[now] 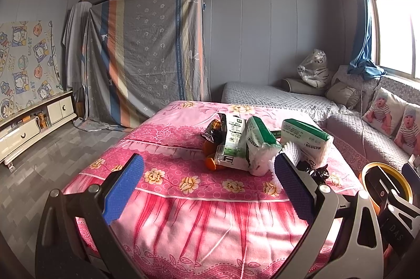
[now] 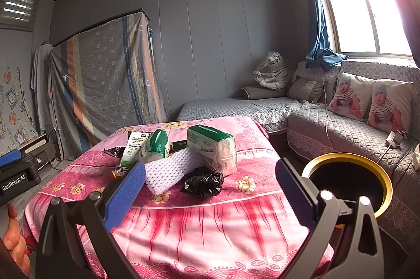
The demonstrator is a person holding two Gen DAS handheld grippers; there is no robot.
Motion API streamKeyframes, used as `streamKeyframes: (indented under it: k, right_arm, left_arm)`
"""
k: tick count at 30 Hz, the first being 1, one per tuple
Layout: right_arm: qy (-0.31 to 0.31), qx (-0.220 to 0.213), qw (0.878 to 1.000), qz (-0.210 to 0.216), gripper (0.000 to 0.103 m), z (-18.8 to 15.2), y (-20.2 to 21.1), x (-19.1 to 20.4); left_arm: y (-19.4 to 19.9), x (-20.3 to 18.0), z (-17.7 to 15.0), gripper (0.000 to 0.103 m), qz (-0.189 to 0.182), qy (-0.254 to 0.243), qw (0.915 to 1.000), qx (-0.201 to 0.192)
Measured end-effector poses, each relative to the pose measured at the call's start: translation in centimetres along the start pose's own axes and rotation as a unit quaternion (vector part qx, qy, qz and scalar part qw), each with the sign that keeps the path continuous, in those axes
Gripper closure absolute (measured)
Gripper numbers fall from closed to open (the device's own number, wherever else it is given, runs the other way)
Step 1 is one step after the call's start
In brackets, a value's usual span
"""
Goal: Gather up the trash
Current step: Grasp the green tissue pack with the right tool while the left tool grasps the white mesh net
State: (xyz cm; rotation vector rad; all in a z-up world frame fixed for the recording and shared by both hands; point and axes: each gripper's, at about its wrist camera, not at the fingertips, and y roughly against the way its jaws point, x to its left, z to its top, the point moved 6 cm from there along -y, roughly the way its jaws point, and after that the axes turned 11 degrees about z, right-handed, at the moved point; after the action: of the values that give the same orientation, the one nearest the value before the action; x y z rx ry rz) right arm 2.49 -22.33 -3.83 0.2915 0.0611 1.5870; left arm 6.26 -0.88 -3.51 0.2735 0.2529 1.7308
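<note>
Two claws spread wide and empty, gold-rimmed bin beside table — inside dark, contents unclear.

I'm seeing blue fingers over a pink tabletop cloth with cream flowers. Green-and-white tissue packs, a white mesh sleeve, a crumpled black bag. Black bin, gold rim. Grey quilted sofa.

On the table at frame centre lie two tissue packs, one milk carton, one foam net, one black bag, perhaps two orange fruits; one bin at lower right.
</note>
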Motion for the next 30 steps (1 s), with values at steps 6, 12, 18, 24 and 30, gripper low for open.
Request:
streamKeyframes:
  k: [6, 12, 18, 24, 30]
  right_arm:
    - [0.001, 0.022, 1.0, 0.022, 0.007, 0.7, -1.5, -1.4]
    - [0.014, 0.111, 0.991, 0.067, 0.007, -0.5, -6.0, -3.4]
    - [0.083, 0.149, 0.981, 0.09, 0.007, 1.3, -11.1, -3.8]
    - [0.138, 0.23, 0.957, 0.115, 0.007, 3.1, -18.9, -3.3]
    - [0.13, 0.308, 0.937, 0.105, 0.007, 3.5, -26.2, -4.2]
  left_arm:
    - [-0.6, -0.6, -0.8, 0.008, -0.027, -0.019, 0.999, 0.03]
    - [-1.2, -2.4, -2.2, 0.008, -0.092, -0.05, 0.993, 0.056]
    - [-3.3, -5.5, -4.6, 0.008, -0.189, -0.085, 0.9689, 0.135]
    - [-5.4, -5.7, -3.9, 0.008, -0.214, -0.081, 0.9649, 0.129]
    - [-10.2, -4.6, -2.4, 0.008, -0.212, -0.096, 0.9617, 0.144]
